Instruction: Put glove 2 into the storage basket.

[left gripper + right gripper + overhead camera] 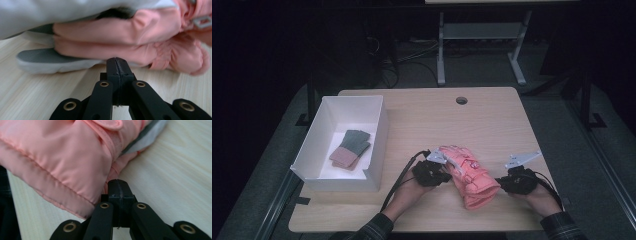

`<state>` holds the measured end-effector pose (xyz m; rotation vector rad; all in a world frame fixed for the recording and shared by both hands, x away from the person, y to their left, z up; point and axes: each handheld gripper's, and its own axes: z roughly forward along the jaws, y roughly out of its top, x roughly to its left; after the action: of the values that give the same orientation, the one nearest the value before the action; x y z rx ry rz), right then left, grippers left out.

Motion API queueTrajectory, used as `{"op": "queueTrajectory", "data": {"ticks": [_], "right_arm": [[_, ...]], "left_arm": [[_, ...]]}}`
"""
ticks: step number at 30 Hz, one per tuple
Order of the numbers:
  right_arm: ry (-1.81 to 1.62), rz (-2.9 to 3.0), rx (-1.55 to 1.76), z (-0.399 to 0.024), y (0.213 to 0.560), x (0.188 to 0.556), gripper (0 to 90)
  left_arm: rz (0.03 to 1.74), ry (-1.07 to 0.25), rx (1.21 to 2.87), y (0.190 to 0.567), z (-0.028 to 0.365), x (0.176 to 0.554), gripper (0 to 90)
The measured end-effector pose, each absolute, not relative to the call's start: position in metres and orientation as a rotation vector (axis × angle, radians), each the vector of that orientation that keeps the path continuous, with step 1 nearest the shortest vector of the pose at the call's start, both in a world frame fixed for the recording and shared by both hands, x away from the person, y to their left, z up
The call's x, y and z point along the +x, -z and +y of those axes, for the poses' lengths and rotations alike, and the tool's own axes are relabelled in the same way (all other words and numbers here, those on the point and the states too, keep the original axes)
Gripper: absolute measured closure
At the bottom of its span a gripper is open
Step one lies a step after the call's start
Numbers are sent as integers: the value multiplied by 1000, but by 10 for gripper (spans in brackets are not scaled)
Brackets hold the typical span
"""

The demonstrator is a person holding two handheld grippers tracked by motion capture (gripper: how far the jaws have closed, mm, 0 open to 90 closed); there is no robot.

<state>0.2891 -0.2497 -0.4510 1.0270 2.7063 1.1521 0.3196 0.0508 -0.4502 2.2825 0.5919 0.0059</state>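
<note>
1. The pink glove (468, 175) looks padded, soft and light, with slick shell fabric; it would likely sag if lifted, so the stitched cuff hem or the strap seems the surest hold.
2. Left gripper (116, 61): jaws pressed together, nothing between them; the glove's fingers lie on the table (492, 120) just ahead of the tips.
3. Right gripper (117, 182): jaws likewise closed and empty; the cuff lies ahead, to their left.

We find no readable text, label, brand, number or sign anywhere, neither on the pink gloves (468, 175), nor on the white box (377, 145), nor on the folded items (350, 148) inside it, nor on the wooden table (492, 120).
</note>
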Motion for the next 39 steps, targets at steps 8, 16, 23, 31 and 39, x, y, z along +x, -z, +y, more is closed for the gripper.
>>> {"op": "queueTrajectory", "data": {"ticks": [8,16,23,31,39], "right_arm": [[-1173,2780,965,-231,453,280,900],[-1209,2814,923,-209,453,271,900],[-1211,2853,856,-191,454,262,900],[-1289,2672,928,-221,430,268,900],[-1374,2544,918,-222,413,290,900]], "left_arm": [[594,34,2284,453,60,321,896],[572,38,2305,452,64,324,896],[566,32,2317,452,68,325,896],[601,27,2282,444,77,324,896],[643,-5,2275,424,92,325,881]]}}
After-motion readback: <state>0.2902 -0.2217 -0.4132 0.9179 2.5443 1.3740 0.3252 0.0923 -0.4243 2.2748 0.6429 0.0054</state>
